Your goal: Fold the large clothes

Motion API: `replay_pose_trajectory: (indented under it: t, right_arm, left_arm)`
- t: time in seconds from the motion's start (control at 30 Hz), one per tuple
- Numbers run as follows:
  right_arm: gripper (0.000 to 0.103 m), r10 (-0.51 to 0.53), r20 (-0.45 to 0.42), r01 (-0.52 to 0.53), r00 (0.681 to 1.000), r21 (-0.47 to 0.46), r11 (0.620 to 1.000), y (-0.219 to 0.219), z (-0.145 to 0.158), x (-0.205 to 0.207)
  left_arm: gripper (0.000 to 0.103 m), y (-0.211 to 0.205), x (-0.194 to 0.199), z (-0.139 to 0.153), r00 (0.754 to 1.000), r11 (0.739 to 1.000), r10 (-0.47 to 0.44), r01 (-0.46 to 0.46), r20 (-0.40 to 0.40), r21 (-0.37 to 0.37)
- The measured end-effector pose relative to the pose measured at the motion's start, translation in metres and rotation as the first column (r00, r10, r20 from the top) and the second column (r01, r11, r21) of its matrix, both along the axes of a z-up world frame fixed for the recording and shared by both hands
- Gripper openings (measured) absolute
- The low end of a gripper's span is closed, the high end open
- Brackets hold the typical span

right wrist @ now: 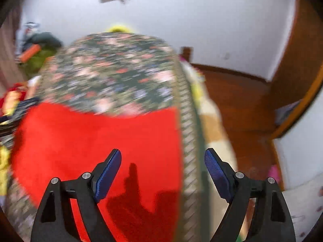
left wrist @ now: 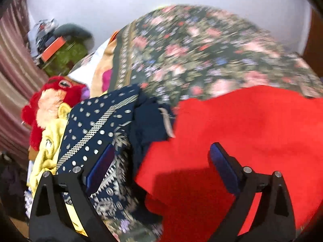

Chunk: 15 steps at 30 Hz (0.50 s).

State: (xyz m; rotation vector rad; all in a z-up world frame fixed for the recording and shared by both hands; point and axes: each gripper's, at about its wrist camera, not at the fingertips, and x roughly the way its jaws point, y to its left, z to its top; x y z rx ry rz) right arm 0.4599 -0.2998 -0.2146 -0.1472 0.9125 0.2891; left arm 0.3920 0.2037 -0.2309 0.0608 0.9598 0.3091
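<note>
On the floral bedspread [left wrist: 201,46] a red garment [left wrist: 242,137] lies spread flat. Both grippers, left gripper [left wrist: 161,157] and right gripper [right wrist: 163,162], hover above it with jaws apart, gripping nothing. The fold seems between steps; next, each must pinch an edge. A navy patterned cloth [left wrist: 97,129] and a red plush toy [left wrist: 48,100] crowd the garment's left side.

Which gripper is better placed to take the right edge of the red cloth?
The right gripper, probably. Its open fingers hang over the red cloth at its right edge. The left gripper hangs at the cloth's left side, near the navy patterned garment.
</note>
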Motion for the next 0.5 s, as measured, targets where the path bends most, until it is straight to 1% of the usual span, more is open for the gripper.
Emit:
replay_pose_trajectory:
  t: [0.07,0.13,0.27,0.33,0.37,0.43,0.47,0.5]
  right_arm:
    - [0.084,0.032,-0.037,-0.031,0.999,0.017,0.999,0.003,-0.007,-0.020]
    - [0.084,0.040,-0.096,-0.040,0.995,-0.007,0.999,0.003,-0.024,-0.037]
    - [0.084,-0.001,-0.177,-0.011,0.984,-0.067,0.998,-0.014,-0.058,-0.060]
    - [0.085,-0.040,-0.208,0.033,0.977,-0.035,0.999,-0.037,-0.065,-0.070]
    - [0.088,-0.067,-0.219,0.072,0.973,0.014,0.997,-0.051,-0.064,-0.075]
    - [0.088,-0.108,-0.247,0.131,0.963,0.079,0.988,-0.068,-0.060,-0.078]
    - [0.088,-0.138,-0.260,0.169,0.956,0.101,0.980,-0.077,-0.055,-0.080]
    - [0.088,-0.161,-0.258,0.192,0.953,0.101,0.976,-0.081,-0.051,-0.084]
  left_arm:
    - [0.097,-0.017,-0.015,0.005,0.998,0.997,-0.059,0.060,0.014,-0.050]
    - [0.097,-0.032,-0.035,0.005,0.993,0.989,-0.114,0.115,0.012,-0.092]
    - [0.097,-0.043,-0.073,0.000,0.990,0.980,-0.137,0.137,0.011,-0.147]
    - [0.097,-0.039,-0.092,-0.006,0.990,0.973,-0.140,0.138,0.001,-0.183]
    - [0.097,-0.035,-0.104,-0.010,0.992,0.972,-0.129,0.125,-0.008,-0.197]
    - [0.097,-0.027,-0.123,-0.016,0.995,0.973,-0.095,0.088,-0.023,-0.212]
    - [0.097,-0.022,-0.132,-0.018,0.997,0.973,-0.074,0.066,-0.028,-0.222]
    - [0.097,-0.020,-0.139,-0.019,0.998,0.971,-0.061,0.053,-0.028,-0.232]
